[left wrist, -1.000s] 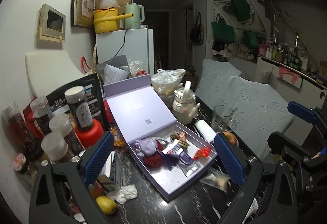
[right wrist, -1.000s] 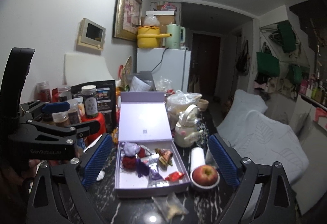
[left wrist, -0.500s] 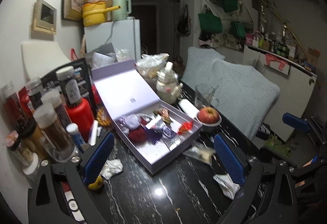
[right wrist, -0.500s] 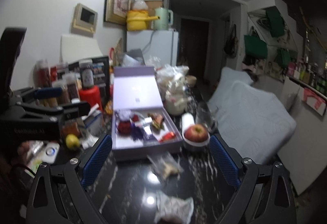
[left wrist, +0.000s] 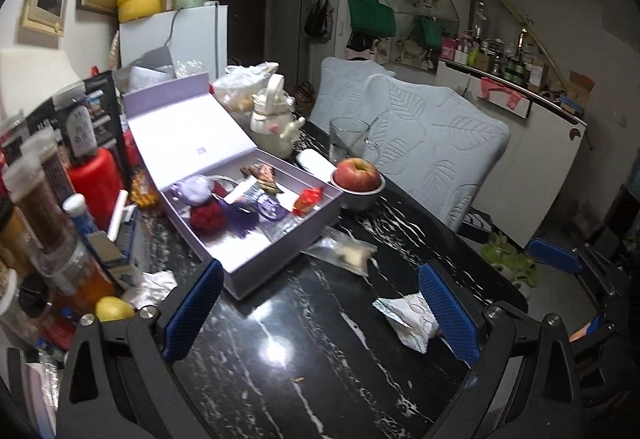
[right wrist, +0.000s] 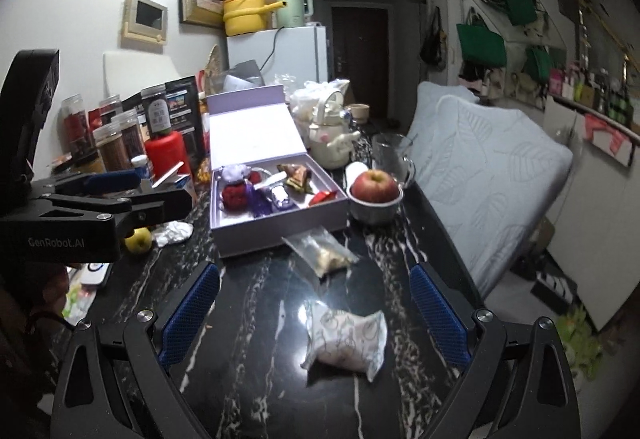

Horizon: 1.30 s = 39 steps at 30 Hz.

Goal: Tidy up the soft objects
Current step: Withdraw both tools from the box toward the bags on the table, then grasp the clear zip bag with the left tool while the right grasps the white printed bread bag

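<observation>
With both the left claw and the right claw spread empty over the black marbled table, we judged the next pick to be the soft white printed pouch lying before the open lilac box.

White printed soft pouch lying flat on black marble table, sitting between right gripper fingers, clear snack bag resting beyond fingertips.
</observation>
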### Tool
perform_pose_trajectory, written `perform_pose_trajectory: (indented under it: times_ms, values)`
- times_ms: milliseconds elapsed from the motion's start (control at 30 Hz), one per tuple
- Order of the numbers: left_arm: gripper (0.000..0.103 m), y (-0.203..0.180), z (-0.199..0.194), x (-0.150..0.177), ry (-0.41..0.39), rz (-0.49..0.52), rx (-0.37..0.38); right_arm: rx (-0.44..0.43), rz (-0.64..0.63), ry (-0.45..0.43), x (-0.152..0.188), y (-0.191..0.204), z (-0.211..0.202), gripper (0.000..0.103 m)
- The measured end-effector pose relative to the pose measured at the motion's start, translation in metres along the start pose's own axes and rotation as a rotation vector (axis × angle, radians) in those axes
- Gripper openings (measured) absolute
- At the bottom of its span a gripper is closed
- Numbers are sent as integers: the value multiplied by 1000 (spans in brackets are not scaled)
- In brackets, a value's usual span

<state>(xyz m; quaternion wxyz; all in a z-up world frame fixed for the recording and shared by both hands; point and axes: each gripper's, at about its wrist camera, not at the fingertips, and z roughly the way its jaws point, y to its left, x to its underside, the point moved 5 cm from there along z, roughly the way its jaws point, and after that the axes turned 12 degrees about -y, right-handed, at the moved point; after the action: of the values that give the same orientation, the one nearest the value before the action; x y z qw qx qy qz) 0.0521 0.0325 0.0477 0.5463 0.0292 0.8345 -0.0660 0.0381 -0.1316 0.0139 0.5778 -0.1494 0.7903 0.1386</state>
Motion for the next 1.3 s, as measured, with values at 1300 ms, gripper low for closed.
perform_pose_trajectory:
  times_ms: [1300]
  values:
    - [100, 15, 110, 73, 211, -65, 26, 6, 160, 331, 112, -46, 105, 70]
